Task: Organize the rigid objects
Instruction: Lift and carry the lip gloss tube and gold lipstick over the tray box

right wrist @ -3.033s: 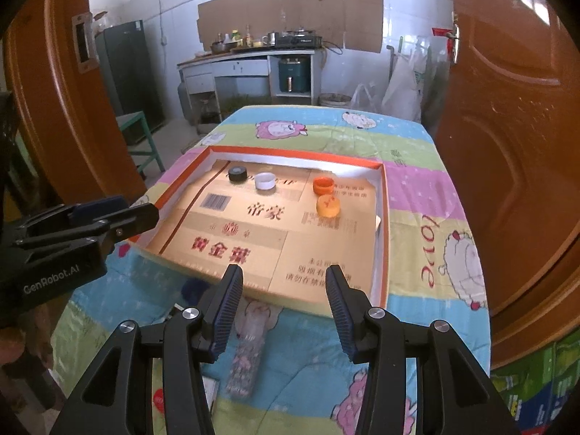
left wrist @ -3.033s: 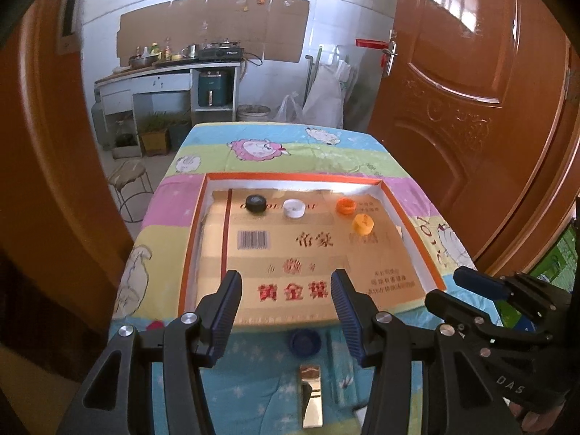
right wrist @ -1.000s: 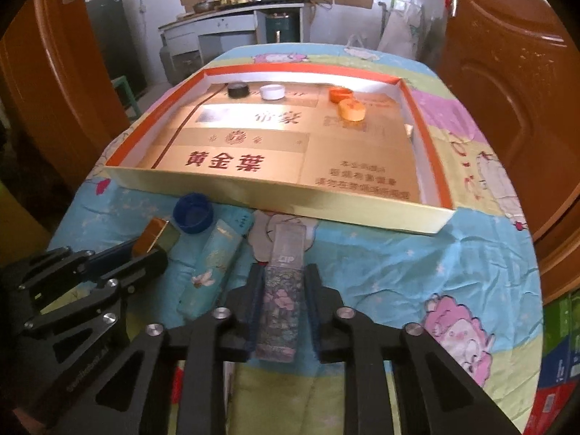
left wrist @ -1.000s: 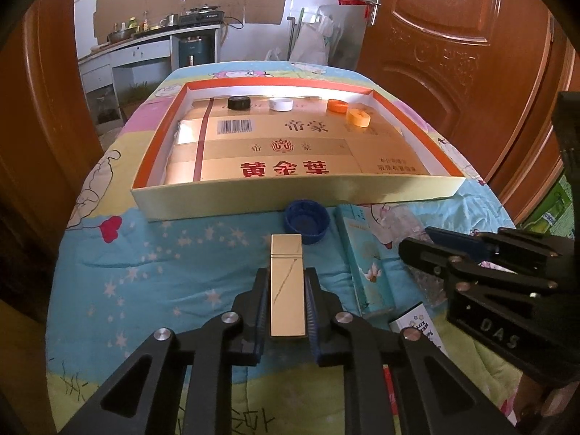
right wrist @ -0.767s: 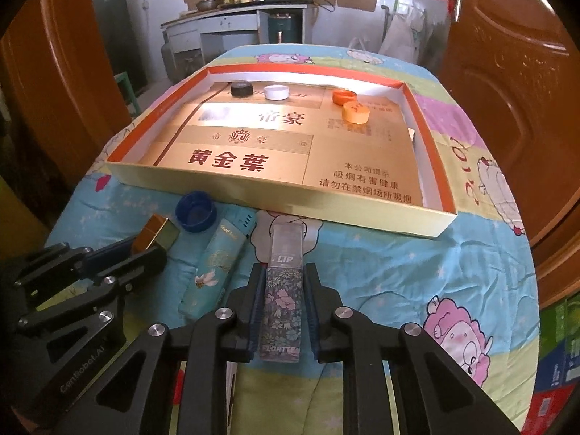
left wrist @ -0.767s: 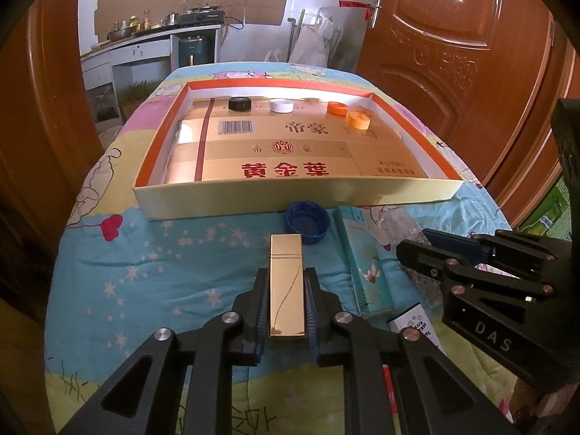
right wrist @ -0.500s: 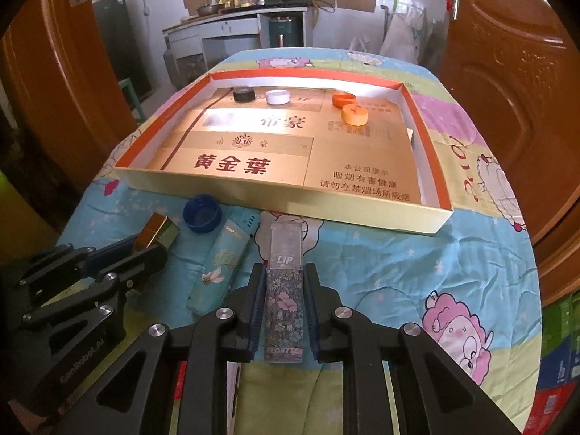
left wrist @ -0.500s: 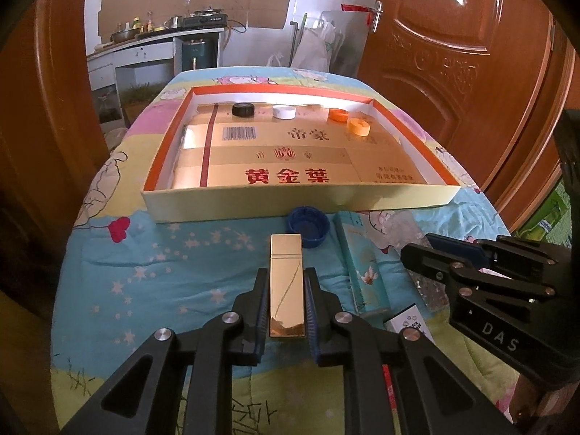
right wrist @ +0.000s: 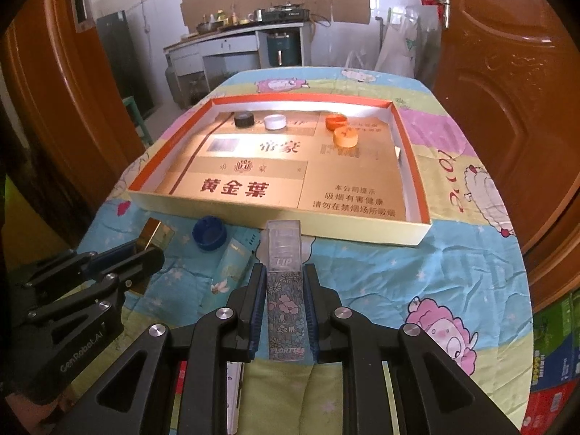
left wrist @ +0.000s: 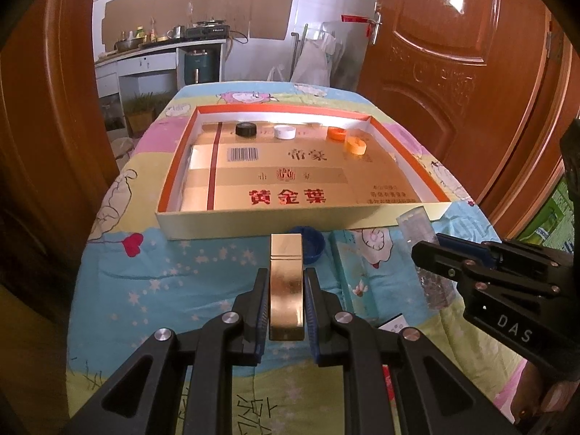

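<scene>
Left gripper (left wrist: 286, 282) clamped on a gold bar-shaped box (left wrist: 286, 286), held above the blanket near the tray's (left wrist: 290, 223) front wall. Right gripper (right wrist: 284, 282) clamped on a floral lip-product box (right wrist: 284, 290), same zone. Blue cap (right wrist: 209, 233) and teal box (left wrist: 353, 279) lie on the blanket; four caps sit at the tray's far end.

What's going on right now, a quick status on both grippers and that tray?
Left hand-held gripper shut on gold box. Right hand-held gripper shut on floral lip case. Tray ahead holds four caps; near wall to clear.
</scene>
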Action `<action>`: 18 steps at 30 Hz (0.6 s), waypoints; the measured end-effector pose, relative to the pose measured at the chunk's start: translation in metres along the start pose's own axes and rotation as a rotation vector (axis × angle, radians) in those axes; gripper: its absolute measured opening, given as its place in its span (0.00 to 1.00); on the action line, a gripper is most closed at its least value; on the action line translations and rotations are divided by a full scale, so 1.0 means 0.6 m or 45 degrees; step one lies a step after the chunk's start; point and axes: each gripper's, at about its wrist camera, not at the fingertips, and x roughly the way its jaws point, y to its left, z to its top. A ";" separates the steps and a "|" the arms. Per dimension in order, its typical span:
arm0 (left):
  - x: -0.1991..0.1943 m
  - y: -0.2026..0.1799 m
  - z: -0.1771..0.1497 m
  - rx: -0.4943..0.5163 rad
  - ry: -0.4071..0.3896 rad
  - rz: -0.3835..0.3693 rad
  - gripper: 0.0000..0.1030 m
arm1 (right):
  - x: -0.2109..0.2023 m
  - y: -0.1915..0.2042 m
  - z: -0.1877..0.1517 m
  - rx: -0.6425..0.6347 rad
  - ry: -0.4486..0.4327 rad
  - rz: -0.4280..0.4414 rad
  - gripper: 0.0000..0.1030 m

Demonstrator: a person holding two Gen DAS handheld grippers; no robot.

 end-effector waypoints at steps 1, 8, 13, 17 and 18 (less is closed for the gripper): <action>-0.001 0.000 0.001 -0.001 -0.004 0.000 0.18 | -0.002 0.000 0.000 0.001 -0.003 0.001 0.20; -0.013 -0.002 0.014 0.005 -0.033 0.004 0.18 | -0.018 -0.004 0.007 0.011 -0.036 0.016 0.20; -0.018 -0.001 0.019 0.011 -0.045 0.009 0.18 | -0.026 -0.004 0.010 0.008 -0.050 0.017 0.20; -0.004 0.002 0.017 0.014 0.004 0.010 0.18 | -0.027 -0.005 0.008 0.013 -0.048 0.018 0.20; 0.001 0.003 0.015 0.012 0.017 0.011 0.18 | -0.026 -0.007 0.006 0.017 -0.046 0.019 0.20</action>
